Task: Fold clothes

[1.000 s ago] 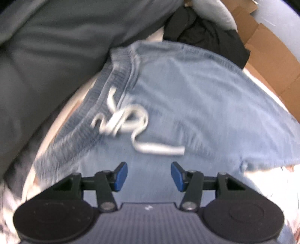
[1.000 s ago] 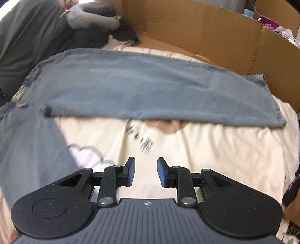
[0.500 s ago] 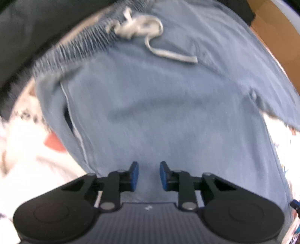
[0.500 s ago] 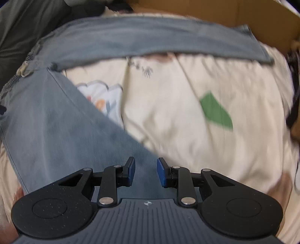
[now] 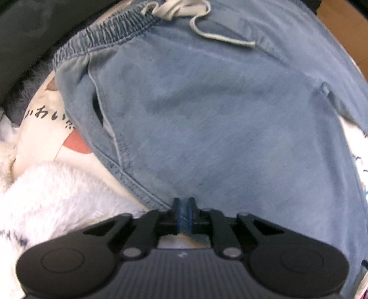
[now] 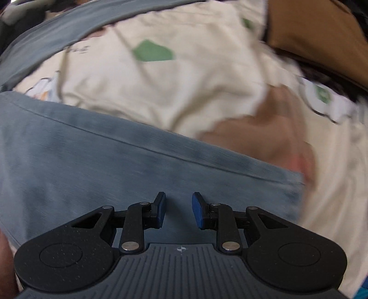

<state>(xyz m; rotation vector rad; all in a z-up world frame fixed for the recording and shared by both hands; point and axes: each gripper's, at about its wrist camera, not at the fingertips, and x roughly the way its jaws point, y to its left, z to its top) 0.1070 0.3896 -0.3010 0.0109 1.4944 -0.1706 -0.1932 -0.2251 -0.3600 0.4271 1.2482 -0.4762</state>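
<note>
The blue trousers (image 5: 218, 110) lie spread flat on the cream printed bedsheet (image 6: 184, 87), their elastic waistband and white drawstring (image 5: 184, 11) at the far end from the left gripper (image 5: 184, 214). That gripper's jaws have just been closing, and they now pinch a fold of the trousers' outer side edge, below the pocket opening; the cloth shows as a dark blue strip squeezed between the pads. A white fleecy blanket (image 5: 57, 191) lies just beside the trousers on that edge. The right gripper (image 6: 177, 209) hangs over the near trouser leg, close to its hem, jaws parted with nothing grasped; the cloth lies beneath the fingertips.
</note>
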